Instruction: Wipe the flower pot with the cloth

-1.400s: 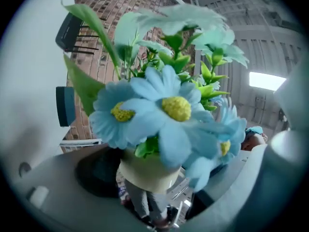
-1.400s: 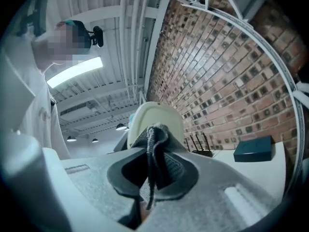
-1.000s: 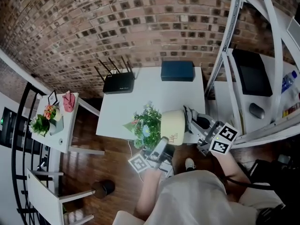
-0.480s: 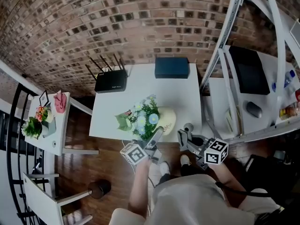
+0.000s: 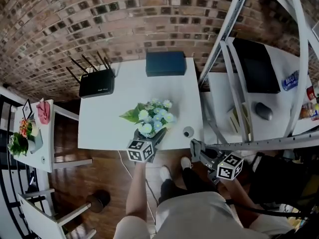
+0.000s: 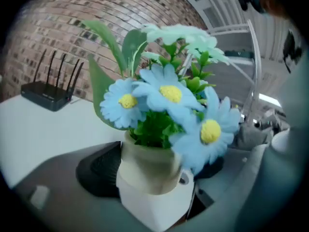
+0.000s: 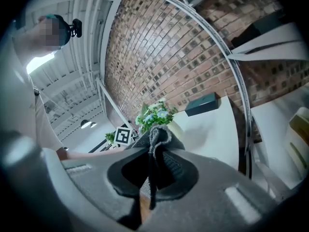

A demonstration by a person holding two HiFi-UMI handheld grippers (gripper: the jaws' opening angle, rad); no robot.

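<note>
Both grippers have come down, and the flower pot [image 6: 150, 180], which was tipped on its side a moment ago, is now upright at the front edge of the white table [image 5: 112, 121]. My left gripper [image 5: 152, 139] squeezes the pot by its sides, and the pot is full of blue and white flowers [image 5: 153, 117] with green leaves. My right gripper [image 5: 196, 147] is off to the right, just past the table edge, its fingers pinching a grey cloth [image 7: 157, 140] well apart from the pot.
</note>
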